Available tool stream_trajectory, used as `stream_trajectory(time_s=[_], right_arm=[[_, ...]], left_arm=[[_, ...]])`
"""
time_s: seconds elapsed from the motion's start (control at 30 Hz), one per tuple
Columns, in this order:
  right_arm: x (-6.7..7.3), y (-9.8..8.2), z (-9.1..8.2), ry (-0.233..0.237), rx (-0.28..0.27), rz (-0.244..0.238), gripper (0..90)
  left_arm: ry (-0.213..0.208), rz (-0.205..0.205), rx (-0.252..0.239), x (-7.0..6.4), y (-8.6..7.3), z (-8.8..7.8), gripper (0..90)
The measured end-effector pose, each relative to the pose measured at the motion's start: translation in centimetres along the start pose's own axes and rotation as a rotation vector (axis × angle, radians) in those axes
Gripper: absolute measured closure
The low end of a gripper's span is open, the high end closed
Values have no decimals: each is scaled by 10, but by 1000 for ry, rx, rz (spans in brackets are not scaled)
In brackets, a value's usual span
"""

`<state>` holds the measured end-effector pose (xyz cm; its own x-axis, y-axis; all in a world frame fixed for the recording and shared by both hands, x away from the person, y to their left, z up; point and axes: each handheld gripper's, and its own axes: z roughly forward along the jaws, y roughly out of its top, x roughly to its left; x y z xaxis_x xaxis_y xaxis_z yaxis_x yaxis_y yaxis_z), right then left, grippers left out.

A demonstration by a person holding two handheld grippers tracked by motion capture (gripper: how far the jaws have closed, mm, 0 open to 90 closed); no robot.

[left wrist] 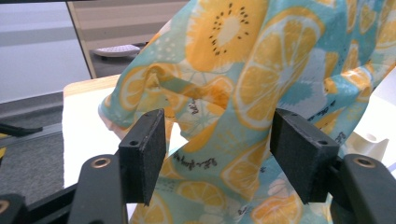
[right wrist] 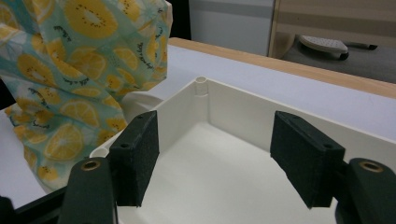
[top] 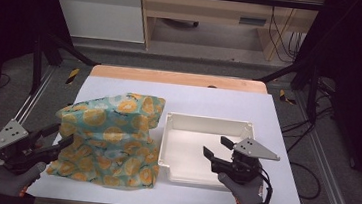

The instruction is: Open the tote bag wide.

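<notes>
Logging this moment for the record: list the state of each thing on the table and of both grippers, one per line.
cloth: crumpled, heaped beside the tray, on the table.
tray: upright, empty.
left gripper: open, jaws either side of a cloth fold, not pressing.
right gripper: open over the tray, holding nothing.

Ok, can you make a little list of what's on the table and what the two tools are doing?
cloth: lemon-print, bunched up left of the tray, its edge against the tray's left wall
tray: white, nothing in it
left tool: open, jaws either side of a fold of the cloth, pads not pressing
right tool: open, over the tray, holding nothing
</notes>
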<state>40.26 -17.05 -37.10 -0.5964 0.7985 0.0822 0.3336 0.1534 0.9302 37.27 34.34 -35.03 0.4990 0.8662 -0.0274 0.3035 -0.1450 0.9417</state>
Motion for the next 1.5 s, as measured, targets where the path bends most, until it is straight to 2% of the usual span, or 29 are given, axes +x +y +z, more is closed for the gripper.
stream_trajectory(time_s=[0.17, 0.43, 0.5, 0.57, 0.6, 0.67, 0.83, 0.87, 1.0, 1.17, 1.43, 1.5], right_arm=[[8, 6, 6, 26, -7, -12, 341], [23, 19, 20, 86, -18, -34, 367], [32, 26, 26, 109, -25, -32, 375], [34, 27, 28, 117, -29, -35, 378], [42, 32, 33, 138, -32, -38, 383], [47, 36, 37, 154, -35, -45, 386], [58, 43, 45, 189, -41, -41, 398], [63, 47, 48, 212, -49, -41, 410], [71, 52, 52, 236, -59, -46, 425], [86, 58, 63, 276, -59, -42, 467], [96, 57, 84, 300, -39, -33, 541], [101, 58, 91, 301, -35, -43, 613]], left_arm=[[-4, 7, -2, -3, 4, 1, 381], [2, -4, -3, -2, 6, 2, 434], [2, 1, 1, -3, 7, 4, 438], [2, 2, 2, -3, 7, 4, 442], [4, 3, 0, -3, 8, 3, 442], [4, 2, -4, -3, 9, 3, 449], [6, 13, -12, -4, 16, 3, 470], [12, 22, -12, -5, 19, 3, 495], [12, 21, -9, -6, 22, 4, 538], [21, 33, 8, -8, 21, 7, 646], [4, 0, 19, -5, 16, 6, 728], [-5, -9, 19, -4, 15, 5, 755]])
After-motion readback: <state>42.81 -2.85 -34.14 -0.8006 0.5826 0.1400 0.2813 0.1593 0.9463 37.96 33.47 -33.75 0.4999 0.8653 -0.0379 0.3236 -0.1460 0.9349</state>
